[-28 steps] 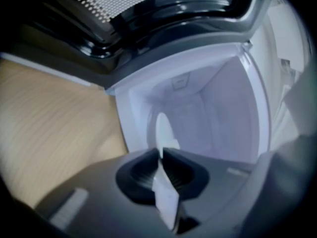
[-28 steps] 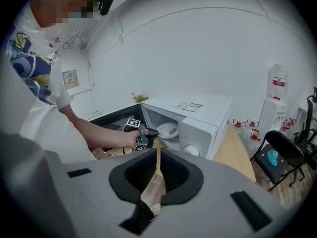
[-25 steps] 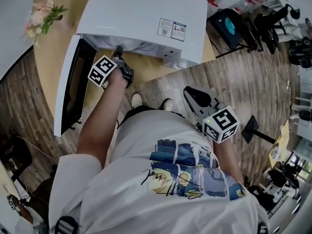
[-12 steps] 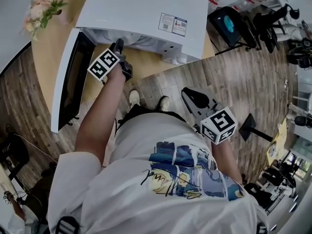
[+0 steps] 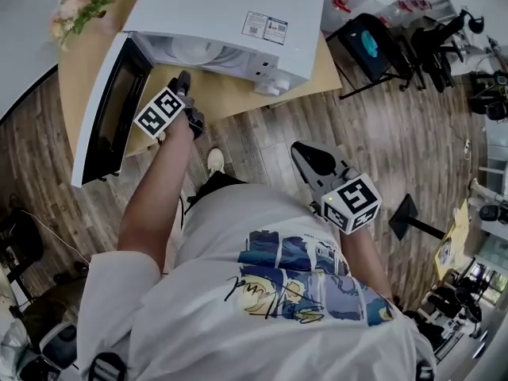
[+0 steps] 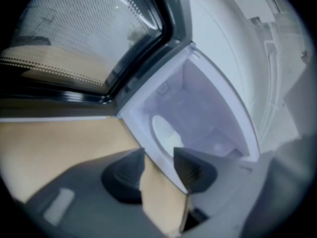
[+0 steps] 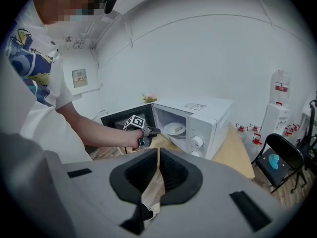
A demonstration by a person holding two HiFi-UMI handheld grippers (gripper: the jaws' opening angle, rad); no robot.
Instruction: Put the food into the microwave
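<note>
Plate of food [image 7: 174,128] sits inside microwave [image 5: 230,6], on the cavity floor. Door [image 5: 107,109] stands wide open, at left in head view. Microwave is on wooden desk [image 5: 83,70]. Left tongs [image 6: 159,165] are just outside the cavity mouth, over the desk, jaws opening w/ nothing btwn them, clear of the plate. Right tongs [image 7: 158,155] are well back by the person's torso, clenched on nothing, aimed twd the microwave. Flowers [image 5: 75,10] at desk's far corner.
</note>
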